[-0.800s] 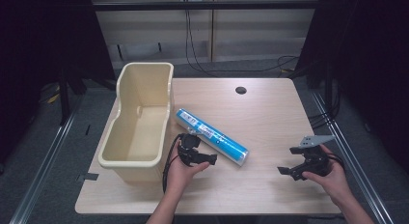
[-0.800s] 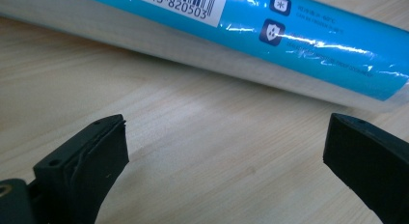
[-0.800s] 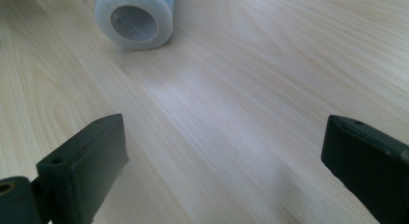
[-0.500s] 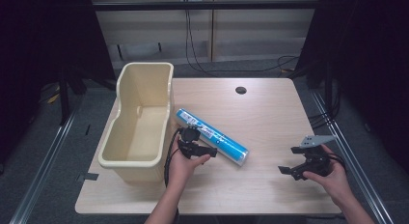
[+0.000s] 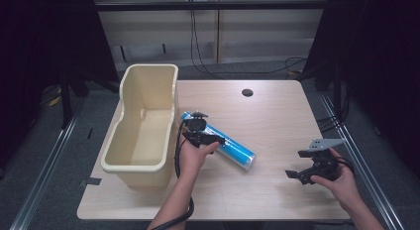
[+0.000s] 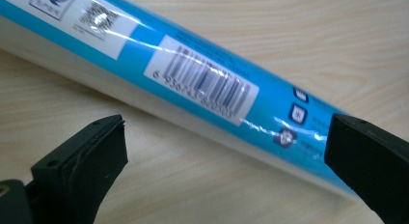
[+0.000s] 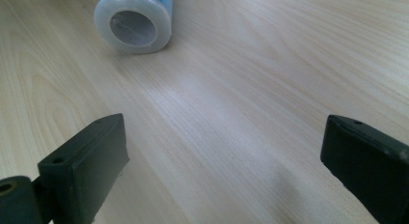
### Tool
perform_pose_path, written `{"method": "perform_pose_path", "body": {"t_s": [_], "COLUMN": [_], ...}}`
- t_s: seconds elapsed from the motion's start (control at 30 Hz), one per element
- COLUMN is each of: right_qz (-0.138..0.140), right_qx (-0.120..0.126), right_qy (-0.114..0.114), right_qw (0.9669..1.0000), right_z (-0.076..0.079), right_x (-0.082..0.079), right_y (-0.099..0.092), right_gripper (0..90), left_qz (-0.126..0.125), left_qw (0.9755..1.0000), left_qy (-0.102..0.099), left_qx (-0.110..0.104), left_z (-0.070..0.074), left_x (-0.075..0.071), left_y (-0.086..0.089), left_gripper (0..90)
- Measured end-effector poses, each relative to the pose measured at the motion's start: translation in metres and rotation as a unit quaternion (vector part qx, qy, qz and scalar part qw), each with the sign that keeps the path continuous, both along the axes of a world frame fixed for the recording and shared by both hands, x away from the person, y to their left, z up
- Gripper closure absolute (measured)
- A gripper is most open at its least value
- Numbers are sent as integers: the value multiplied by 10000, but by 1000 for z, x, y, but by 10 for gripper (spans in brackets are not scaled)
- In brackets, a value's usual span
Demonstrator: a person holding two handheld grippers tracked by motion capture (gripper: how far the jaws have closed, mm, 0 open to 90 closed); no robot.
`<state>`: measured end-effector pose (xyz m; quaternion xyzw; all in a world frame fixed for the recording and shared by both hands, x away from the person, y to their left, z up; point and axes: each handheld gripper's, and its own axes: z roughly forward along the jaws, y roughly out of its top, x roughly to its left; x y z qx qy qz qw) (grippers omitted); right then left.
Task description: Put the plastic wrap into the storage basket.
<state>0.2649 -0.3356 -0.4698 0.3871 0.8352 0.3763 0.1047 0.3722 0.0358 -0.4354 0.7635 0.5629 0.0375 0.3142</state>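
So there's a light wood tabletop (image 5: 277, 116) with a tall cream plastic bin (image 5: 143, 126) along its left edge. Just beside the bin, a blue roll (image 5: 233, 148) lies diagonally, running toward the middle of the tabletop. The left gripper (image 5: 200, 128) sits right over the roll's bin-side end, hand wrapped around it. The right gripper (image 5: 307, 173) hangs near the right front corner, fingers spread, well apart from the roll. Small dark hole (image 5: 247, 92) near the far edge.
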Motion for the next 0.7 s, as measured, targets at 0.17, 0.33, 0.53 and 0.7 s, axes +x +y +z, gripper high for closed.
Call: {"method": "perform_pose_path", "body": {"t_s": [0.17,0.33,0.53,0.7], "right_qz": [-21,-22,-97,-74], "right_qx": [95,76,145,85], "right_qy": [17,0,-8,-35], "right_qw": [10000,10000,9998,9999], "right_z": [0,1,1,1], "right_x": [0,0,0,0], "right_y": [-1,0,0,1], "right_gripper": [19,19,19,20], "left_qz": [150,390,635,639], "left_qw": [9999,9992,9978,9977], "left_qy": [31,79,181,221], "left_qx": [-9,-15,-20,55], "left_z": [-1,-4,-11,-15], "left_x": [6,10,14,16], "left_y": [-3,-6,-10,-14], "left_gripper": [0,0,0,0]}}
